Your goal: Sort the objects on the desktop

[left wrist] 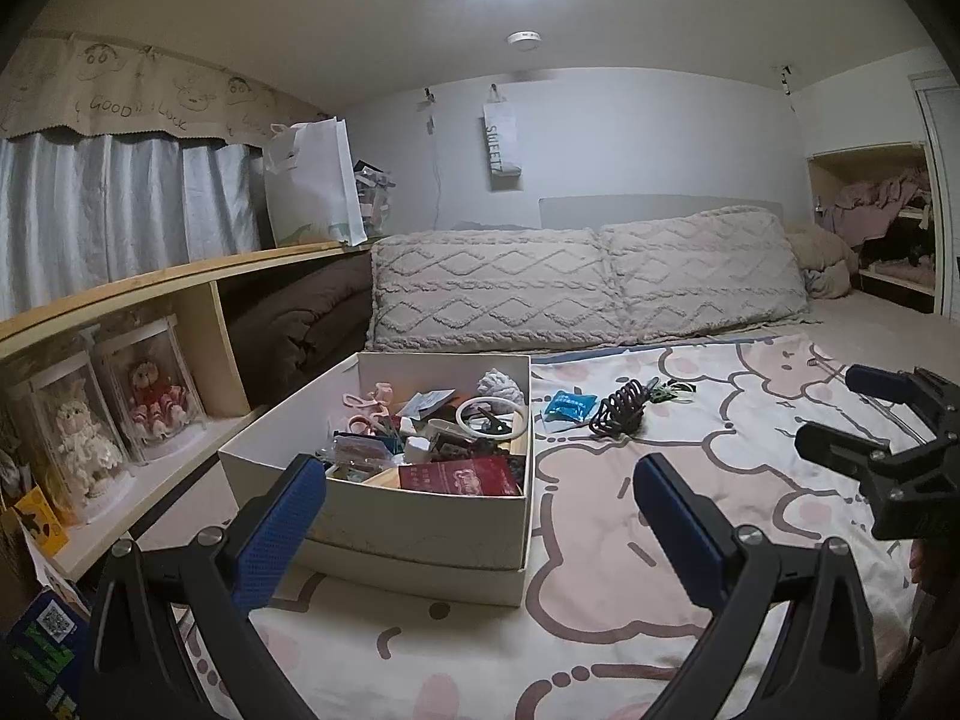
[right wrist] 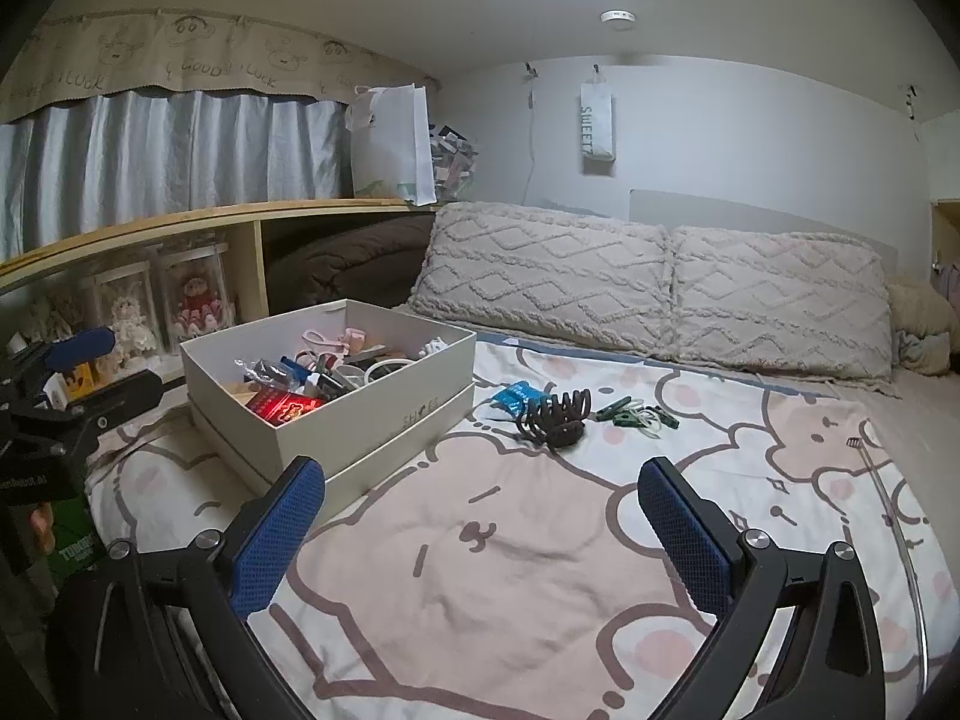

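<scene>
In the left wrist view, the left gripper (left wrist: 480, 516) hung over the bed with its blue-padded tongs wide apart and nothing between them. Just beyond its left finger stood the white box (left wrist: 420, 519), open and seated in its own lid, crowded with small things: a red booklet (left wrist: 459, 476) at the near edge, a white ring (left wrist: 493, 414) farther back, pink scissors (left wrist: 360, 420) toward the left. To the right of the box, on the cartoon-print blanket (left wrist: 660, 540), lay a blue packet (left wrist: 567, 405), then a dark hair claw (left wrist: 618, 411) touching it, then a few green clips (left wrist: 669, 389). The right gripper (left wrist: 840, 414) showed at the right edge, its tongs likewise apart. Far behind lay two tufted pillows (left wrist: 588, 282); on the left a wooden shelf (left wrist: 180, 276) held boxed dolls (left wrist: 120, 414).

In the right wrist view, the right gripper (right wrist: 480, 516) was also spread and empty above bare blanket (right wrist: 510, 570). The hair claw (right wrist: 555, 417) lay straight ahead, nothing standing between, with the blue packet (right wrist: 515, 396) at its left and the green clips (right wrist: 636, 414) at its right. The white box (right wrist: 372, 426) sat far left, and the left gripper (right wrist: 114, 366) showed beyond it.
</scene>
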Available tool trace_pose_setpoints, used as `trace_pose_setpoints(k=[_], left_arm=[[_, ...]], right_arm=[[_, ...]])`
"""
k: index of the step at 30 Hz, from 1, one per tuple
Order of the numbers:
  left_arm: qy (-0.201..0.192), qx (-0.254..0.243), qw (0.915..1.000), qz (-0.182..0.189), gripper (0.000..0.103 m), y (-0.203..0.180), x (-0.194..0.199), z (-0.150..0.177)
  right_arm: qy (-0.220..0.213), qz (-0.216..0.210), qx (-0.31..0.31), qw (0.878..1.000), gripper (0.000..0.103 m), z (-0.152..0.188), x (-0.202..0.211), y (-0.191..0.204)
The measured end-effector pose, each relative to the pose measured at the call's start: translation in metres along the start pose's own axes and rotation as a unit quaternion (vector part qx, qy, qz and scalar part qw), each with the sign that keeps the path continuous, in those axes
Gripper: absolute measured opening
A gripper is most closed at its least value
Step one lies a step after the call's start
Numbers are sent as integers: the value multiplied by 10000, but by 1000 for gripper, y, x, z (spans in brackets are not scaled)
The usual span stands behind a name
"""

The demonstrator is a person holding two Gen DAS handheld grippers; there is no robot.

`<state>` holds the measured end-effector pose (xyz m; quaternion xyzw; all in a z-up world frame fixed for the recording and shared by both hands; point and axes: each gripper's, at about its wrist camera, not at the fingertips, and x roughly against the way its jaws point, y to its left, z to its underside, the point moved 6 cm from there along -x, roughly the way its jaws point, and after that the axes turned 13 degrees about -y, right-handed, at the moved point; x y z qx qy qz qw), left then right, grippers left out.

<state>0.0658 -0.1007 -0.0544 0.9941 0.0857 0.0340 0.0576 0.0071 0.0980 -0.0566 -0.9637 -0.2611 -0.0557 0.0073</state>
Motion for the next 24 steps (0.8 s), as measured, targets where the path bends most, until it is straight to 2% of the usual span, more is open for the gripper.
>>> trace_pose_setpoints(k=[24], left_arm=[[88,107,9999,13,103,-2,-1,6]], right_arm=[[85,-100,-84,9999,103,2,3,0]])
